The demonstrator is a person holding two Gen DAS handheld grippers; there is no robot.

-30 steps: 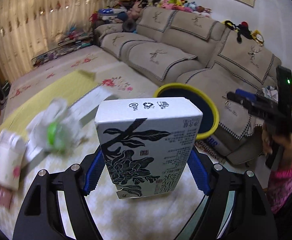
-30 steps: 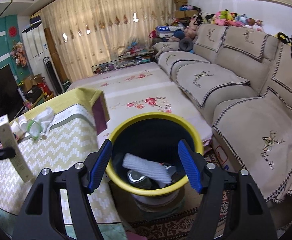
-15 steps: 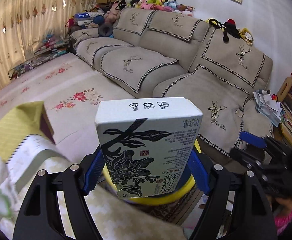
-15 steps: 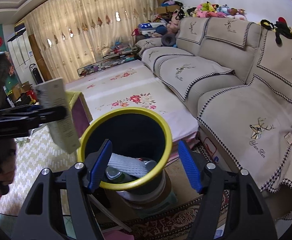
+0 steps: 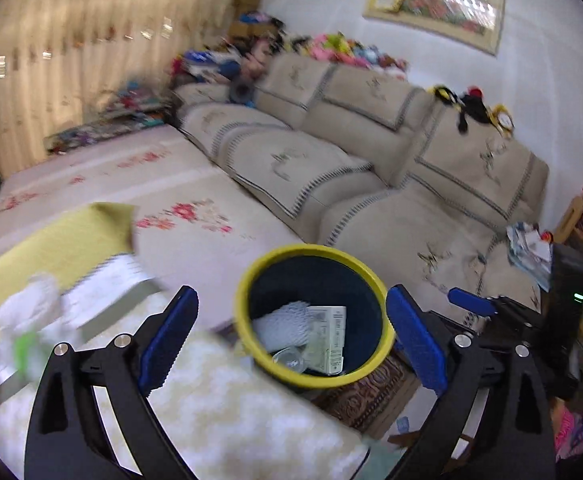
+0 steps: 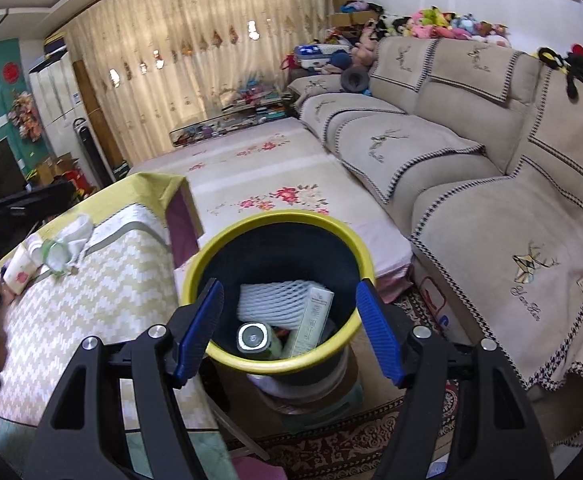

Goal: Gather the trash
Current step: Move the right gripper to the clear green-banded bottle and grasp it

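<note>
While the left gripper (image 5: 291,332) opens empty, the carton (image 6: 310,322) lies in the yellow-rimmed bin (image 6: 211,258); the right gripper (image 6: 289,330) hangs open, empty; cup (image 6: 19,266) and wrappers (image 6: 69,240) await on the tabletop (image 6: 103,296).

Table (image 6: 91,300) under a yellow zigzag cloth; at ten o'clock lie crumpled wrappers (image 6: 65,242) and a paper cup (image 6: 19,268).

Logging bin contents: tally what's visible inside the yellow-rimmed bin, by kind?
Foam net sleeve: 1
Carton box: 1
Bottle or can, seen end-on: 1
Total: 3 visible in the bin; anything underneath is hidden.
</note>
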